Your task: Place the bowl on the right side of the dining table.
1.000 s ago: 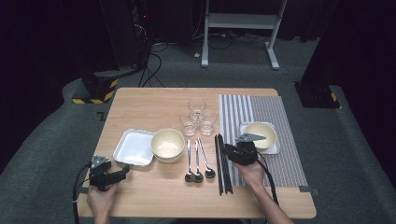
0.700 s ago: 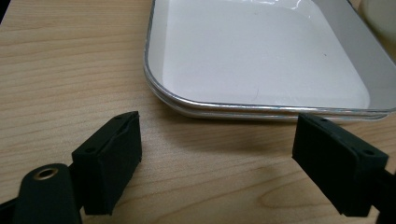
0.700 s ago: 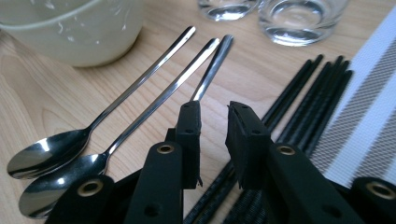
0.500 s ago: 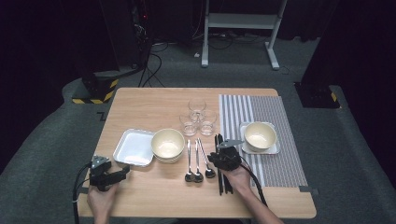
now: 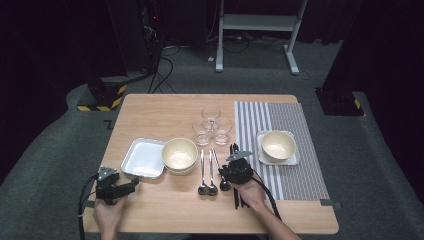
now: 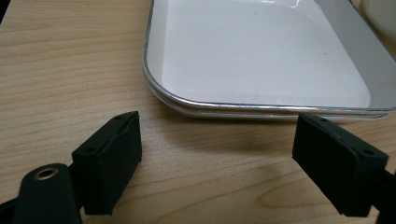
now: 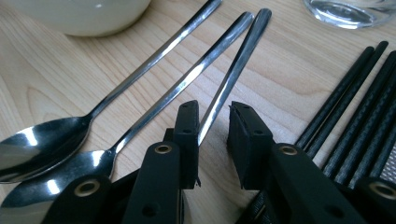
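Since a second ago the right gripper (image 5: 233, 170) has left the bowl on the striped mat (image 5: 295, 150) and come leftward and down to the cutlery in front of the person; the left gripper (image 5: 131, 184) has kept its place near the desk's (image 5: 165, 107) front left corner.

Three spoons (image 7: 187, 81) lie side by side on the wood, handles pointing away from the person, between a cream bowl (image 5: 179, 154) and a bundle of black chopsticks (image 7: 359, 107). In the right gripper view the handle of the spoon nearest the chopsticks (image 7: 238, 63) runs down between the two fingers (image 7: 250, 135). It lies against the inner face of one finger, while a gap shows to the other, so the fingers straddle it without pinching; they have just been opening a little.

Seen from the left gripper view, its fingers (image 6: 109, 161) are spread wide, resting low over bare wood just in front of a white square tray (image 6: 261, 56), with nothing between them.
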Motion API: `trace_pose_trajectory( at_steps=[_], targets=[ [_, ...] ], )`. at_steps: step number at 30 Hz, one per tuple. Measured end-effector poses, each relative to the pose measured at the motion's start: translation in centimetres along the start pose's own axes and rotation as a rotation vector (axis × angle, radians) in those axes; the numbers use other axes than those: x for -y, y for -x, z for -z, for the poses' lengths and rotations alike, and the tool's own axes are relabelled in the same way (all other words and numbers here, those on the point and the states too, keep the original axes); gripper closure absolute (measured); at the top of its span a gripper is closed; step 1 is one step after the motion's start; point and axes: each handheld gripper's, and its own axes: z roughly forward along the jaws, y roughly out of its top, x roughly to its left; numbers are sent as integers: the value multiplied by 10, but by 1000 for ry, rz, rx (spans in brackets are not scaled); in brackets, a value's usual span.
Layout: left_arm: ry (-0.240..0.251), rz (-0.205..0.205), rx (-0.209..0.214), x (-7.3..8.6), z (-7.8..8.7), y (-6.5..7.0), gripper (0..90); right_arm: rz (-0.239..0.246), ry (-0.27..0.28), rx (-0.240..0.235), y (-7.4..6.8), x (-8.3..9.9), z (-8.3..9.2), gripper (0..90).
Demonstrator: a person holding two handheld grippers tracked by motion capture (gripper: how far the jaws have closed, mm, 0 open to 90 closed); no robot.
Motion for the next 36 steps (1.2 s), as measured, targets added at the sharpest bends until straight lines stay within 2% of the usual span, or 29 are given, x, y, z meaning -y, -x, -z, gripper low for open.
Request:
trace_pose_trajectory(
  at_steps=[8,15,26,30,33,36],
  targets=[
    [1,-1,-1,0,0,0,161,13,-9,17,-2,-1,0,726],
    [1,1,-1,0,0,0,161,17,-17,12,-4,-3,-1,719],
    [0,1,-1,0,0,0,161,37,-21,36,-3,-5,-3,789],
    [1,0,0,0,0,0,161,23,-31,36,-3,-6,-3,804],
    [3,3,2,0,0,-1,162,36,-25,40,-1,-6,-3,809],
    [3,3,2,0,0,-1,163,28,-24,43,-1,-7,-4,818]
  ],
)
